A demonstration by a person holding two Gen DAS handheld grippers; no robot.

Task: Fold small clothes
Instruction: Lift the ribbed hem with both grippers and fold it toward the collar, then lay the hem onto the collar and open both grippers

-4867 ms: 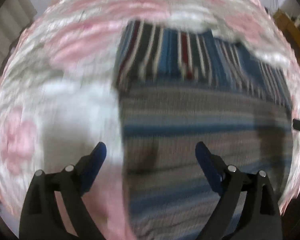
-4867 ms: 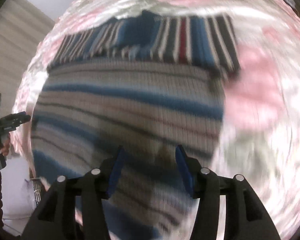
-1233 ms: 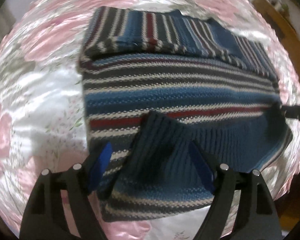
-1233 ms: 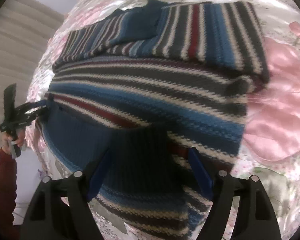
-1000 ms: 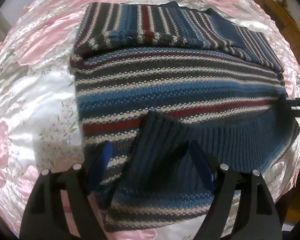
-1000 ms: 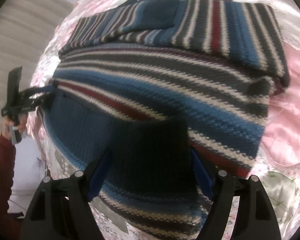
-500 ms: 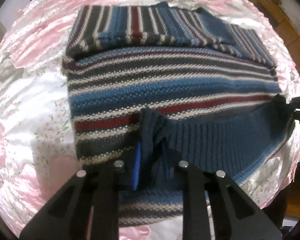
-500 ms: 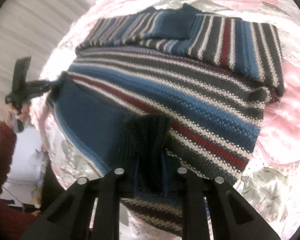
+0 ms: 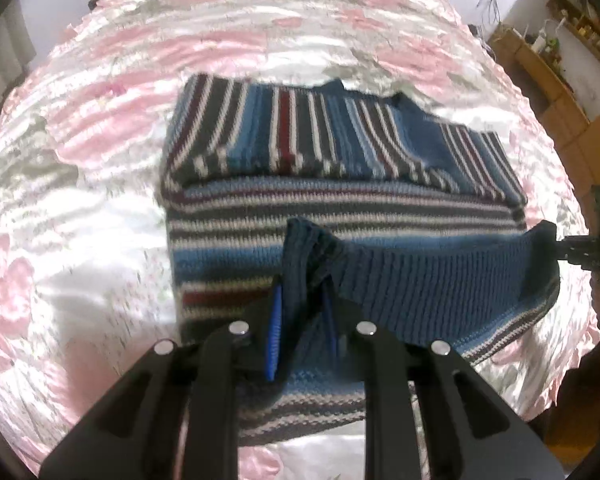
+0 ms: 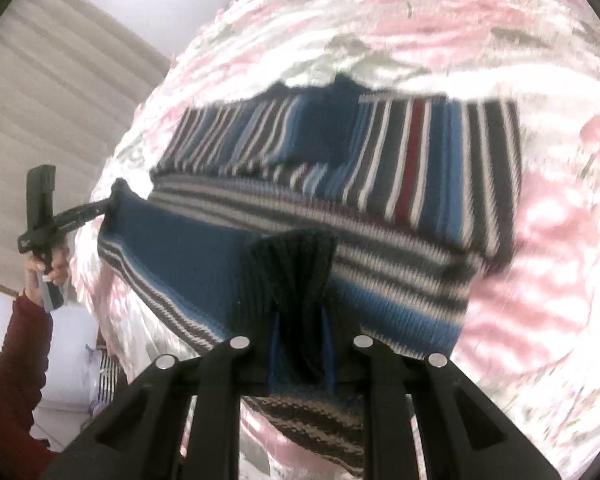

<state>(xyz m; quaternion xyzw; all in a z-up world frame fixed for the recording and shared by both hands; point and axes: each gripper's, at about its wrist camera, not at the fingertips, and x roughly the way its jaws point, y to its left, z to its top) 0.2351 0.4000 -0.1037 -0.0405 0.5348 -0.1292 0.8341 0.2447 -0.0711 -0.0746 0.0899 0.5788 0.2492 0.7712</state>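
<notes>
A striped knitted sweater in blue, grey, white and dark red lies on a pink floral satin bedspread, its sleeves folded across the far part. My left gripper is shut on the sweater's ribbed blue hem near its left corner and holds it raised. My right gripper is shut on the same hem at the other corner, in the right wrist view, sweater spread beyond it. The hem hangs stretched between both grippers, lifted over the body of the sweater. Each gripper shows at the edge of the other's view.
The bedspread covers the bed all around the sweater. Wooden shelves and boxes stand past the bed's far right. A pale curtain hangs to the left, where a hand in a dark red sleeve holds the left gripper's handle.
Both grippers went from open around the hem to shut on it, then lifted it. The hem now rises off the bed and has moved farther over the sweater's body.
</notes>
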